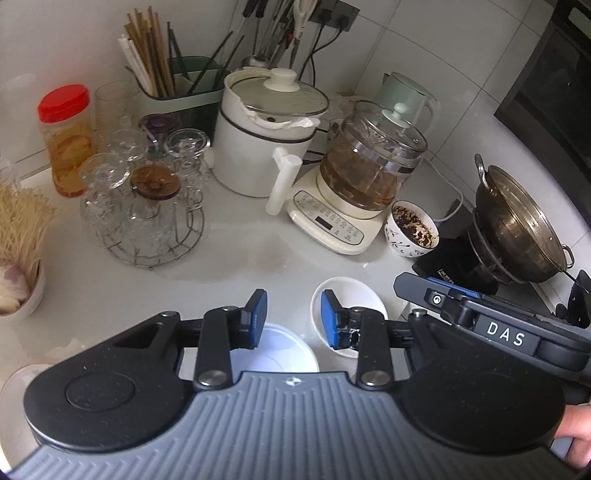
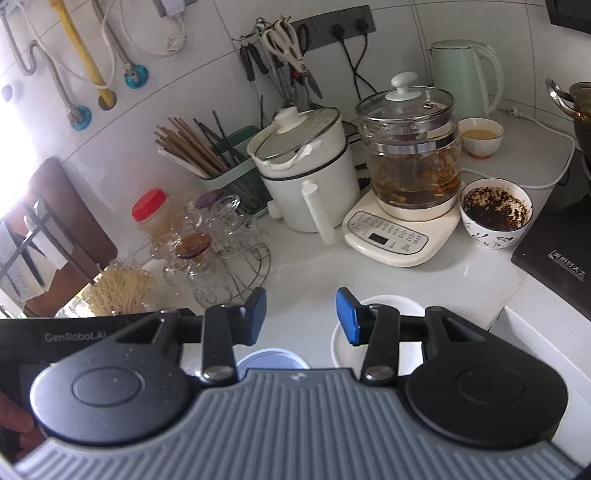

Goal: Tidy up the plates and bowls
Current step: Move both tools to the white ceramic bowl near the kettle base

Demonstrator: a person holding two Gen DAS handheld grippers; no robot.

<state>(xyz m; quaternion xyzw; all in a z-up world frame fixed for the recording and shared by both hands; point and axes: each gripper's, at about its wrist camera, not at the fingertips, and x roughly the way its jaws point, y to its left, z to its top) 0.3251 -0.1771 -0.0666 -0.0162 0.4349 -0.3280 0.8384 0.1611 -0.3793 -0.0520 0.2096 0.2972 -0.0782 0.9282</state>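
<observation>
Left wrist view: white plate (image 1: 347, 295) just beyond the left hand-held gripper (image 1: 293, 319), fingers apart, nothing between.

Soft daylight fills both views, even and fairly bright. In the right wrist view a window (image 2: 14, 206) at the left edge blows out to white glare, hazing whatever is beside it. The white desk (image 1: 229, 258) carries a pale sheen and faint shadows. Fisheye bending curves the wall tiles (image 2: 461, 22); corners perhaps slightly soft.
</observation>
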